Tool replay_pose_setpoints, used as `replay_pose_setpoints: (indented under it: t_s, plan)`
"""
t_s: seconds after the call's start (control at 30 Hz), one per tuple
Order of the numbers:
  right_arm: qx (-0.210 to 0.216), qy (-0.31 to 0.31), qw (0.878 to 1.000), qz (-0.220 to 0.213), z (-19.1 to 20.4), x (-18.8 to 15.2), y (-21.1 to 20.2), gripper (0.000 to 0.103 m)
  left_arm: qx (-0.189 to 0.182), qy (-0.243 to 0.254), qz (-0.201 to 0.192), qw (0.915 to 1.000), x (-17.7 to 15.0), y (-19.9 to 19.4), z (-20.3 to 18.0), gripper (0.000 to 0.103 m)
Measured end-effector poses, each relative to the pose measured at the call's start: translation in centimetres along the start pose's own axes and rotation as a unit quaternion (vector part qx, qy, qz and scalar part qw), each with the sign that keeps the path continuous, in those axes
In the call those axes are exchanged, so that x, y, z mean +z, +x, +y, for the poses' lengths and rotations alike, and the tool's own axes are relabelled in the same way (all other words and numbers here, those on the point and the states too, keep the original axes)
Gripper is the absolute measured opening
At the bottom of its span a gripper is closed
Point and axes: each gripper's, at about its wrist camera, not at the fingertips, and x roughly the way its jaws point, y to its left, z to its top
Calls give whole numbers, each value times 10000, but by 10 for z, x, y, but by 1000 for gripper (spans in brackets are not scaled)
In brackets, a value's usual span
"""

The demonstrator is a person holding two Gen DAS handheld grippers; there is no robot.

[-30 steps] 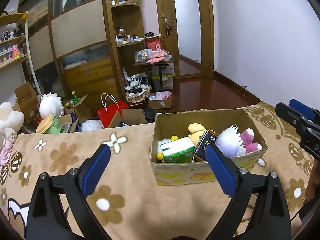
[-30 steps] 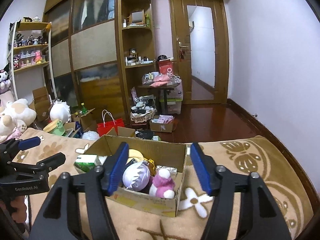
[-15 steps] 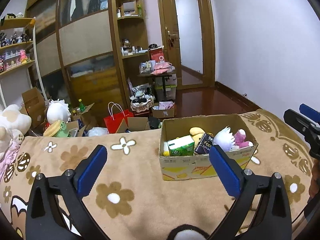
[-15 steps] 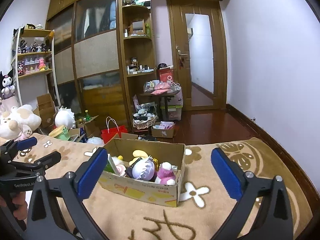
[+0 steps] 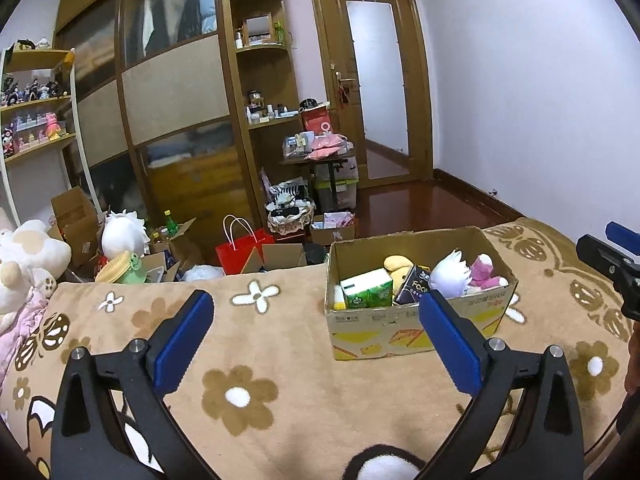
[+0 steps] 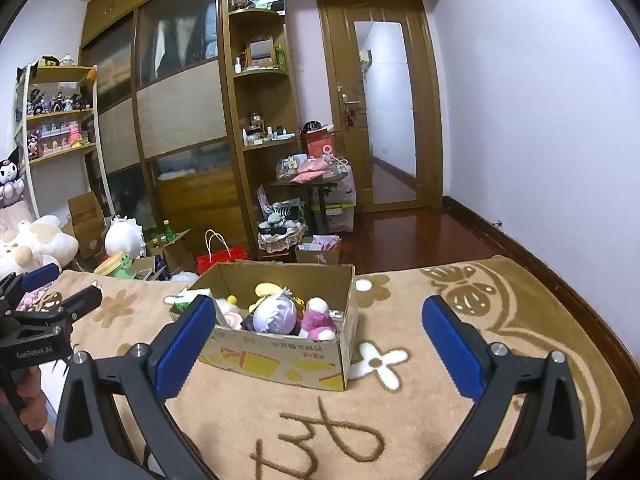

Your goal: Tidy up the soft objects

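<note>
Both tongs [image 5: 316, 344] [image 6: 316, 346] backed off; cardboard box [image 5: 416, 330] sits beyond.

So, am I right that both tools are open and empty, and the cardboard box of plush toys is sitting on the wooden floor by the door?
Not quite. The left tool and right tool are indeed open and empty, but the cardboard box of plush toys sits on the tan flower-patterned blanket, not on the wooden floor. The right wrist view shows it plainly.

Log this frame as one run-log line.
phase: clear of box | left gripper: open, empty | right gripper: open, empty | box: on blanket, holds plush toys and tissue pack
</note>
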Motion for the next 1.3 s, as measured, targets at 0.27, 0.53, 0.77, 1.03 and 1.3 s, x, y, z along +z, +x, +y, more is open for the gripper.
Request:
replay_pose_setpoints:
  t_s: [0.27,0.53,0.77,1.03,1.3]
  plan:
    - [-75,6,9997,231,-8,-13,11,103,-41,102,141,9998,-7,18,-9,102]
    - [-90,-15,9997,233,-9,-16,13,103,16,237,272,9993,-13,25,-14,102]
    - [-103,-13,9997,231,-9,-16,13,103,38,250,245,9994,-14,24,-15,102]
    - [-104,-16,9997,235,-10,-16,13,103,18,245,261,9994,-14,24,-14,102]
    - [-135,15,9997,218,-14,-20,15,103,-8,229,279,9993,-15,24,-15,102]
